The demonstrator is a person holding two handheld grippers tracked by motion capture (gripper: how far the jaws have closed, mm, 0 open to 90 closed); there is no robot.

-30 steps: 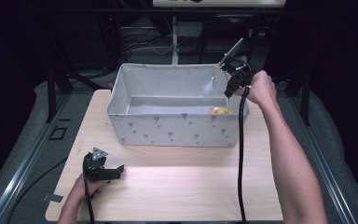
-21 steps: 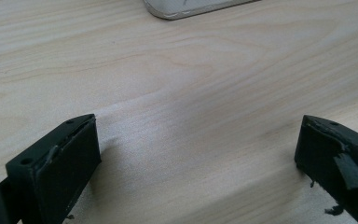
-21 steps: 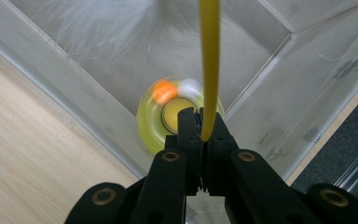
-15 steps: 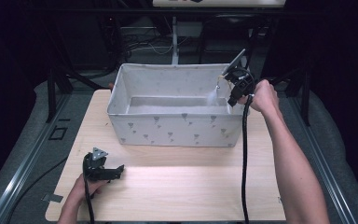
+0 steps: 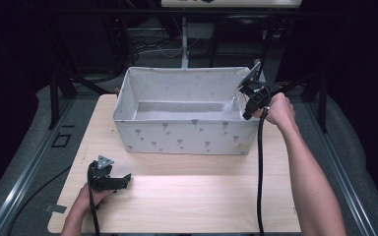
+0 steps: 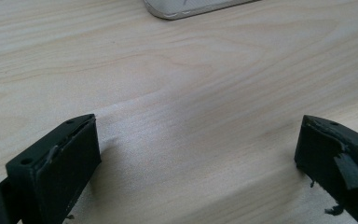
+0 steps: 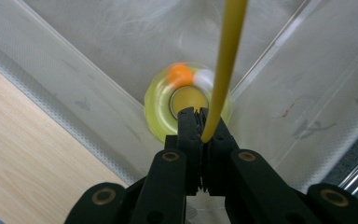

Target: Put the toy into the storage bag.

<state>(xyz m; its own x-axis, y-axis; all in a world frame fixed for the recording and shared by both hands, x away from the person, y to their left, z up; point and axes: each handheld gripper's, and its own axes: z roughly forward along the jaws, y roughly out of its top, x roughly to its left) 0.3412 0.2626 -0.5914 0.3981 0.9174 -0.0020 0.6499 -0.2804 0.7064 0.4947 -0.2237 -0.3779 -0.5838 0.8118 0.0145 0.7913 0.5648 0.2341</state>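
**Right gripper lowers yellow toy into the bin corner**

Lowered since the earlier frames, my right gripper (image 5: 246,114) now sits at the right end of the bin (image 5: 187,135), right of centre in the high view, where a second ago it hung higher above the rim. Its jaws are pressed together on a thin yellow strip (image 7: 223,70) that runs from the pinch up to the top edge of the right gripper view. Past the fingertips (image 7: 198,122), in the middle of that view, a yellow ring-shaped toy (image 7: 161,109) with an orange bead and a white bead is blurred; I cannot tell whether it rests on the bin floor or hangs above it. It lies in the corner where two bin walls meet, and table wood shows at the lower left of that view.

My left gripper (image 5: 120,183) has kept its spot at the lower left of the high view, lying on the table (image 5: 202,196), well apart from the bin. In the left gripper view its jaws stand wide apart with only bare wood between them, and the bin's base edge (image 6: 191,8) shows at the top.
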